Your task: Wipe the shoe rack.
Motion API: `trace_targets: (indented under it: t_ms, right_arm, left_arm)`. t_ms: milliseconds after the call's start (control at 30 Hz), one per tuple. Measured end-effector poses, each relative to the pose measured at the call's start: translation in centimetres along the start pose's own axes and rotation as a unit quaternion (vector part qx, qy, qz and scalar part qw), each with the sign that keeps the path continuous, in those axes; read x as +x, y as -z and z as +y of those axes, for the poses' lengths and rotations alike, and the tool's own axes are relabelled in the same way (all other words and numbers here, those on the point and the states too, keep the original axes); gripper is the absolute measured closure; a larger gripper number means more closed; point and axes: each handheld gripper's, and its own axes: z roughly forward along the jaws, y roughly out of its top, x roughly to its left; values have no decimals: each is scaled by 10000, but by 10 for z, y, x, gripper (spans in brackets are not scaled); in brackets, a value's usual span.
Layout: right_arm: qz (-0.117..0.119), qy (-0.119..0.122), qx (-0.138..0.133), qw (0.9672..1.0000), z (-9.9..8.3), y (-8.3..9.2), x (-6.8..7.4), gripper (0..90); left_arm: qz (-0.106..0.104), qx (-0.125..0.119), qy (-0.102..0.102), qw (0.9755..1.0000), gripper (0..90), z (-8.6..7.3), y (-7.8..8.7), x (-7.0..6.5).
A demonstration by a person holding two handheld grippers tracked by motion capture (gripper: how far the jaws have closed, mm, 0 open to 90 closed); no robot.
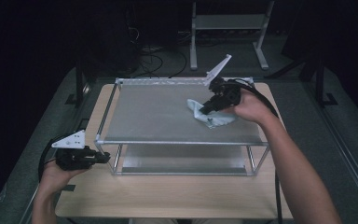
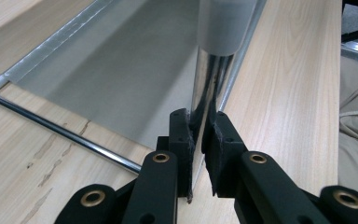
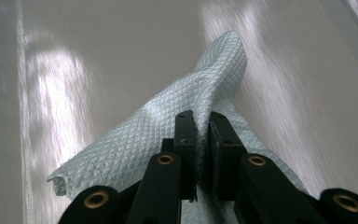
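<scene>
So the right gripper (image 1: 204, 110) has its jaws pinched tight on a pale blue-green cloth (image 1: 209, 117), and you can see in the right gripper view (image 3: 202, 125) that the two black pads are nearly together with a fold of the fabric squeezed between them. The cloth (image 3: 168, 135) has a quilted diamond pattern, it's bunched up into a ridge that runs away from the jaws, and one edge curls over at the lower left. It's lying on the grey top shelf (image 1: 154, 116) of a small metal-framed rack, over toward the right and back part of that surface, with the person's right hand (image 1: 249, 105) wrapped around the gripper body. The left gripper (image 1: 106, 157) is doing something different: its jaws are clamped on the shiny upright post (image 1: 98, 145) at the rack's front left corner. In the left gripper view (image 2: 200, 123) the chrome post (image 2: 207, 79) runs straight up between the pads, with a matte grey sleeve at its top. The rack sits on a light wooden table (image 1: 168, 193), and the left hand (image 1: 58, 172) holds its gripper low beside the frame, well apart from the cloth.
</scene>
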Motion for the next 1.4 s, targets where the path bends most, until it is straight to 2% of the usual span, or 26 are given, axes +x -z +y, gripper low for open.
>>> trace_targets:
  t_ms: [33,67,100,133,167,200,233,300,367,400,500,567,600,633,667,700,733,767,800,833,867,933,967,1067,1233,1400]
  right_arm:
    - [0,0,0,10000,0,0,0,827]
    - [50,131,-24,9999,14,-11,4,827]
    - [50,131,-24,9999,14,-11,4,827]
    - [99,174,-52,9998,22,-17,6,826]
    - [138,234,-93,9996,30,-23,8,827]
    - [206,391,-119,9990,46,-36,13,827]
    - [206,391,-119,9990,46,-36,13,827]
    - [278,534,-177,9980,70,-52,23,827]
    - [284,577,-174,9978,75,-56,25,827]
    - [356,649,-203,9970,85,-64,29,826]
    - [384,649,-212,9969,85,-64,28,826]
    - [352,629,-157,9973,78,-58,26,826]
    - [289,552,-105,9980,65,-48,21,827]
    - [289,552,-105,9980,65,-48,21,827]
    - [231,423,-94,9988,49,-37,16,827]
    - [231,423,-94,9988,49,-37,16,827]
    - [182,279,-114,9994,31,-26,12,827]
    - [182,279,-114,9994,31,-26,12,827]
    - [150,120,-172,9997,12,-15,10,827]
    - [150,120,-172,9997,12,-15,10,827]
    - [118,38,-207,9997,-4,-4,10,828]
    - [79,-36,-219,9997,-19,6,11,829]
    - [79,-36,-219,9997,-19,6,11,829]
    - [64,-154,-200,9997,-44,24,18,831]
    - [294,-148,-207,9992,-57,34,26,832]
    - [180,-184,-82,9996,-63,42,24,832]
  left_arm:
    - [0,0,0,10000,812,0,0,0]
    - [-35,7,-29,10000,812,1,-1,0]
    - [-35,7,-29,10000,812,1,-1,0]
    - [-46,9,-48,10000,812,2,-2,0]
    - [-64,6,-58,10000,812,3,-3,0]
    - [-85,13,-75,9999,812,4,-4,0]
    - [-85,13,-75,9999,812,4,-4,0]
    - [-113,2,-91,9999,813,5,-6,-1]
    - [-121,1,-107,9999,813,6,-7,-1]
    - [-119,3,-105,9999,812,6,-7,-1]
    - [-141,-17,-118,9998,813,5,-7,-2]
    - [-154,-1,-128,9998,813,5,-6,-2]
    - [-167,-3,-127,9998,813,5,-6,-3]
    - [-167,-3,-127,9998,813,5,-6,-3]
    - [-188,3,-140,9997,814,5,-6,-3]
    - [-188,3,-140,9997,814,5,-6,-3]
    - [-188,7,-139,9997,814,5,-6,-4]
    - [-188,7,-139,9997,813,5,-6,-4]
    - [-195,14,-140,9997,814,5,-6,-4]
    - [-195,14,-140,9997,814,5,-6,-4]
    - [-201,18,-135,9997,814,5,-6,-5]
    - [-212,24,-143,9997,814,4,-5,-5]
    - [-214,25,-147,9997,814,4,-4,-5]
    - [-206,22,-123,9997,813,1,-1,-4]
    - [-208,47,-143,9997,813,1,0,-4]
    - [-182,32,-112,9998,813,0,1,-3]
